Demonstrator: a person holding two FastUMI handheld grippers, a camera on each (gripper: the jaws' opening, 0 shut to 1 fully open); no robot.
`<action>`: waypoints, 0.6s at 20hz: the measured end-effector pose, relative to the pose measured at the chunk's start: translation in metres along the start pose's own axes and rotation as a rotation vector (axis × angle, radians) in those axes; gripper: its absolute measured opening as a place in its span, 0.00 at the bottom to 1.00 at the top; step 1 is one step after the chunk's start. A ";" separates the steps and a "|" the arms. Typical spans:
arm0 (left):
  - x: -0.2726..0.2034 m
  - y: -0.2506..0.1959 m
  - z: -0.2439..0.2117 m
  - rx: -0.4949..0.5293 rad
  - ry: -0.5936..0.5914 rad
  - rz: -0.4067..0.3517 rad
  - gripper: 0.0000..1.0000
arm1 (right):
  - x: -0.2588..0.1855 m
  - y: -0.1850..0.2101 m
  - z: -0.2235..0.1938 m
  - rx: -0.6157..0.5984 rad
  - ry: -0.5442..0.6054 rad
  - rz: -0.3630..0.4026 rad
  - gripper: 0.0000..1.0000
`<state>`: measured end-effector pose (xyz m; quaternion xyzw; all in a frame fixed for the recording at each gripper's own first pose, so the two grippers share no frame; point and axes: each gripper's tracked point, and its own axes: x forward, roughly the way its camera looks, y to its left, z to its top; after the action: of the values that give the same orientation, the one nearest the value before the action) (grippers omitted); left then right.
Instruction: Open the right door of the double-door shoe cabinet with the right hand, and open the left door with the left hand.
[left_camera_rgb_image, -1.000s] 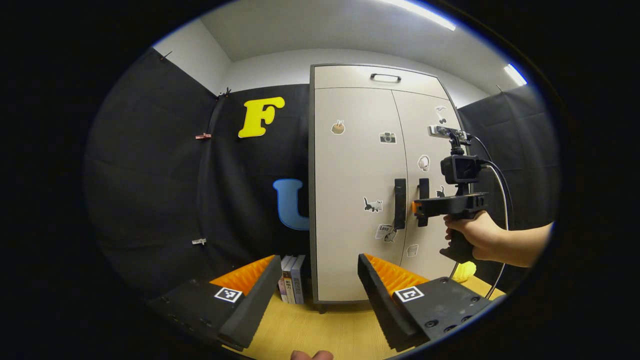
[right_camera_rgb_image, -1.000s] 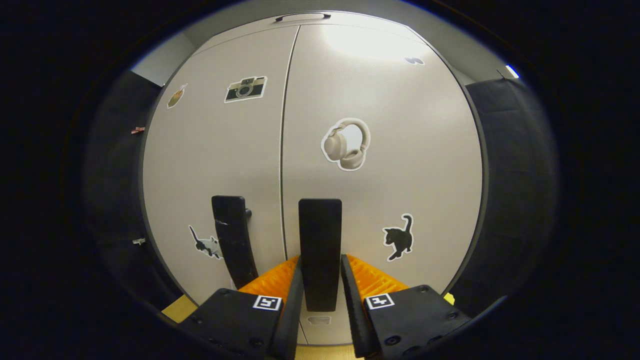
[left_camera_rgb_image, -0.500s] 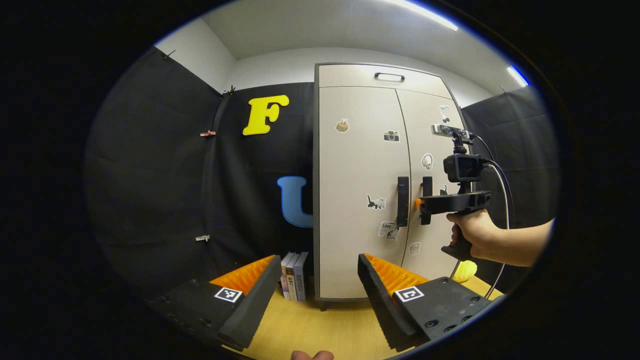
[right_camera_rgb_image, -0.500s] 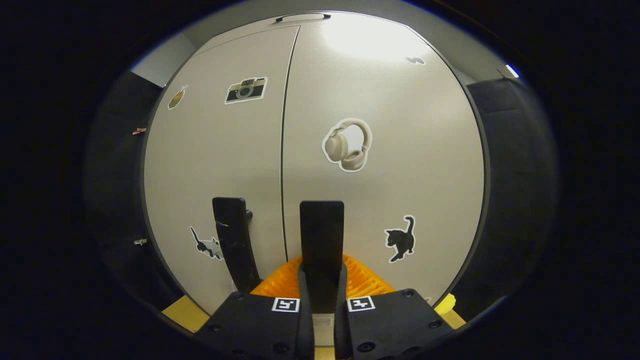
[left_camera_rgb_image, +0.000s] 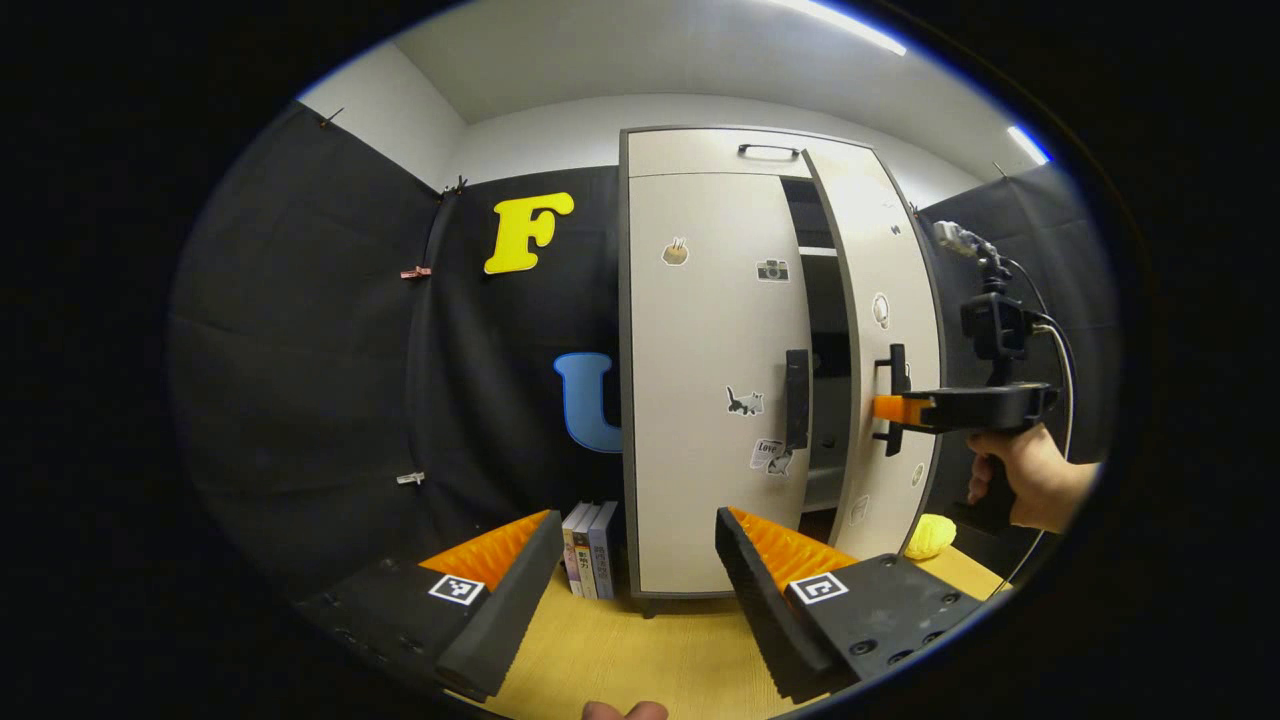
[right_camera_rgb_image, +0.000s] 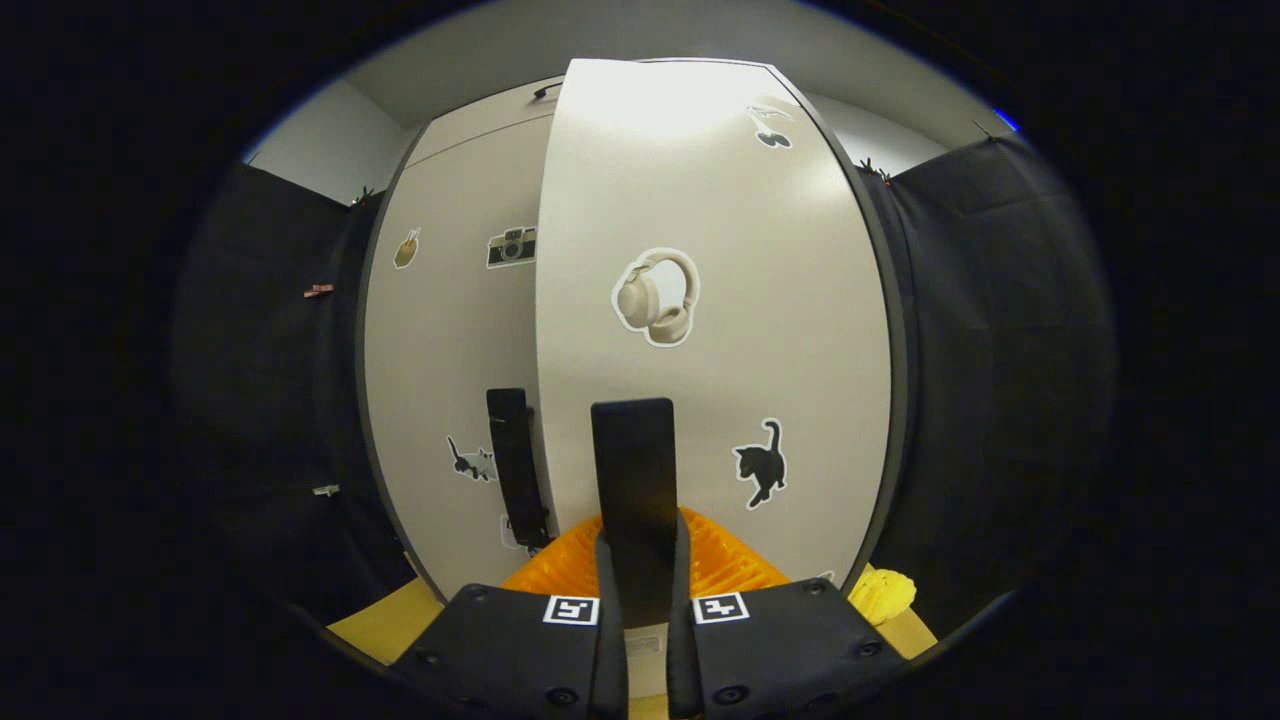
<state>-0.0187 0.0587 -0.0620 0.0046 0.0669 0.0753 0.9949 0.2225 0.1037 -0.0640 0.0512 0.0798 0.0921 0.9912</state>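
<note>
The shoe cabinet (left_camera_rgb_image: 720, 350) stands upright at the centre of the left gripper view, on a pale wood-grain surface (left_camera_rgb_image: 640, 650) at the bottom of the frame; its right door (left_camera_rgb_image: 885, 350) is swung partly out, leaving a dark wedge-shaped gap with a shelf edge between it and the left door (left_camera_rgb_image: 715, 380), which lies flat and shut; the doors are smooth, matt, cream-coloured panels dotted with stickers. In the right gripper view the right tongs (right_camera_rgb_image: 640, 560) sit at bottom centre, closed tight on the right door handle (right_camera_rgb_image: 632, 460), a flat dark upright bar, with both ribbed fingers pressing its sides; in the left gripper view the same tongs appear at centre right, held by a hand (left_camera_rgb_image: 1030, 480). The left tongs (left_camera_rgb_image: 630, 560) hang at the bottom of the left gripper view, jaws spread wide and holding nothing, well apart from the left door handle (left_camera_rgb_image: 797, 398), another dark upright bar near the door's free edge. A few books (left_camera_rgb_image: 588, 550) stand just left of the cabinet's base; a yellow lumpy object (left_camera_rgb_image: 930, 537) lies to its lower right.
</note>
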 end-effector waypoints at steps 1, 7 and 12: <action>-0.001 -0.002 0.001 0.002 -0.001 0.002 0.95 | -0.004 -0.002 0.000 0.022 0.002 0.010 0.19; -0.012 -0.012 0.004 0.011 -0.006 0.004 0.95 | -0.020 -0.011 0.003 0.058 0.010 0.062 0.19; -0.016 -0.025 0.006 0.016 -0.006 0.002 0.95 | -0.035 -0.025 0.007 0.079 0.010 0.072 0.19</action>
<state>-0.0299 0.0320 -0.0547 0.0130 0.0643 0.0757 0.9950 0.1936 0.0719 -0.0547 0.0929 0.0866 0.1247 0.9840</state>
